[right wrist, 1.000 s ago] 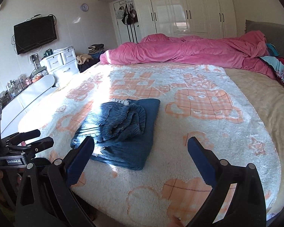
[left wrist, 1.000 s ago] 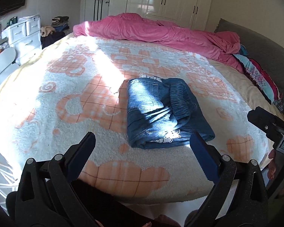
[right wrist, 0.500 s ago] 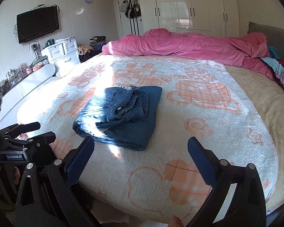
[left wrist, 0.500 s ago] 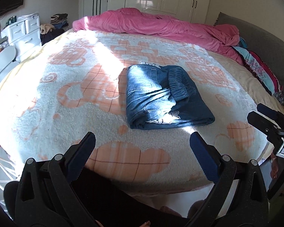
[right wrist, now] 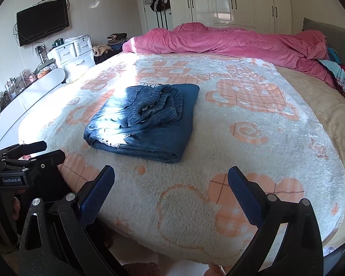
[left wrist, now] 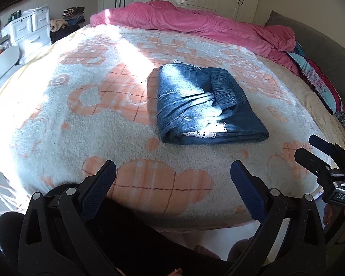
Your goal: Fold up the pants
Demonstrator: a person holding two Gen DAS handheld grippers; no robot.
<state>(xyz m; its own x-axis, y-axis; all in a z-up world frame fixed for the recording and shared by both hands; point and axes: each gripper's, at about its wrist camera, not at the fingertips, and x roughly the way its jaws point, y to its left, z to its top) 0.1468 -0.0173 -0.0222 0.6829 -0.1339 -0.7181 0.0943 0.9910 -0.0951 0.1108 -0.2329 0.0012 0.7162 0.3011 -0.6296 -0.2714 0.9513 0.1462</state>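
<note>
Blue denim pants (left wrist: 202, 105) (right wrist: 145, 124) lie folded into a compact rectangle on the bed's white and orange fleece blanket (left wrist: 85, 105) (right wrist: 253, 124), with the gathered waistband on top and white lace trim showing at the near edge. My left gripper (left wrist: 172, 179) hangs open over the bed's near edge, well short of the pants, with nothing between its fingers. My right gripper (right wrist: 171, 184) is open too, likewise back from the pants and empty. Each gripper shows at the side of the other's view.
A pink duvet (left wrist: 195, 23) (right wrist: 230, 41) is heaped along the far side of the bed. A grey headboard (left wrist: 322, 53) with patterned bedding is on the right. White drawers (right wrist: 71, 55), a wall TV (right wrist: 42, 23) and white wardrobes (right wrist: 230, 0) stand beyond.
Both grippers have drawn back toward the bed's near edge, away from the folded pants. The pants have not moved. Both stay open.
</note>
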